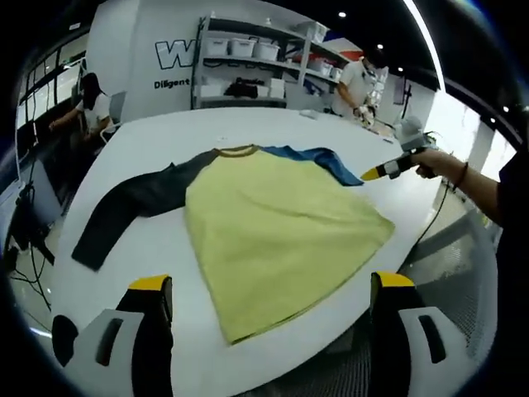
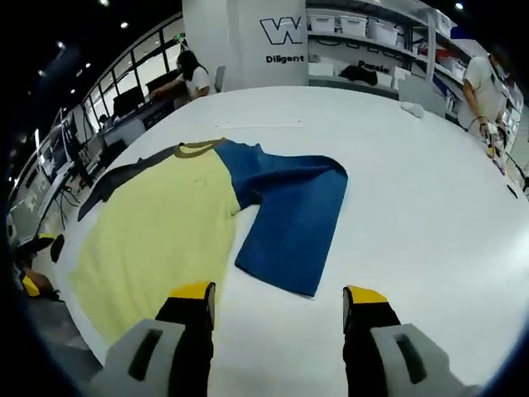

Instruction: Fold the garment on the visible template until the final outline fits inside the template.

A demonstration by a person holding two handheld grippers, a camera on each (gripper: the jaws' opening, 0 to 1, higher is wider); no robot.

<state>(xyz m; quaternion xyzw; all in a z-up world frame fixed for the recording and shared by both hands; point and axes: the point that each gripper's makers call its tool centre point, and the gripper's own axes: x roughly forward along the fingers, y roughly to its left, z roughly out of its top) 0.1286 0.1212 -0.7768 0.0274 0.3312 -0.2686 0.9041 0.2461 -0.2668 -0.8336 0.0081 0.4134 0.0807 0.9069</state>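
Garment (image 1: 277, 227) first: a long-sleeved shirt with a pale yellow body lies flat on the big white table (image 1: 149, 136), collar away from the person and hem toward the near edge. In the left gripper view the hem corner reaches right to the table's edge between that gripper's jaws, and part of the lower hem is hard to separate from the edge. No template outline can be made out under or around the cloth in either view. The dark grey sleeve (image 1: 136, 207) stretches out to the left, lying flat; its cuff end is small and dim. The blue sleeve (image 2: 289, 219) lies spread on the table to the other side, a broad panel in the right gripper view, while in the left gripper view just a narrow strip shows beyond the yellow shoulder. The brownish collar (image 1: 237, 150) is a thin band at the top.

Beyond the table stand shelves (image 1: 248, 62) with white bins, and people sit or stand at the far sides, too small to describe.

The left gripper (image 1: 273, 302) hovers above the near hem, jaws spread wide and holding nothing. The right gripper (image 2: 279, 308) hangs above bare table just short of the blue sleeve's end, jaws also wide apart and empty; in the left gripper view it appears at the right in a hand (image 1: 434, 161), its yellow tip near the blue sleeve.
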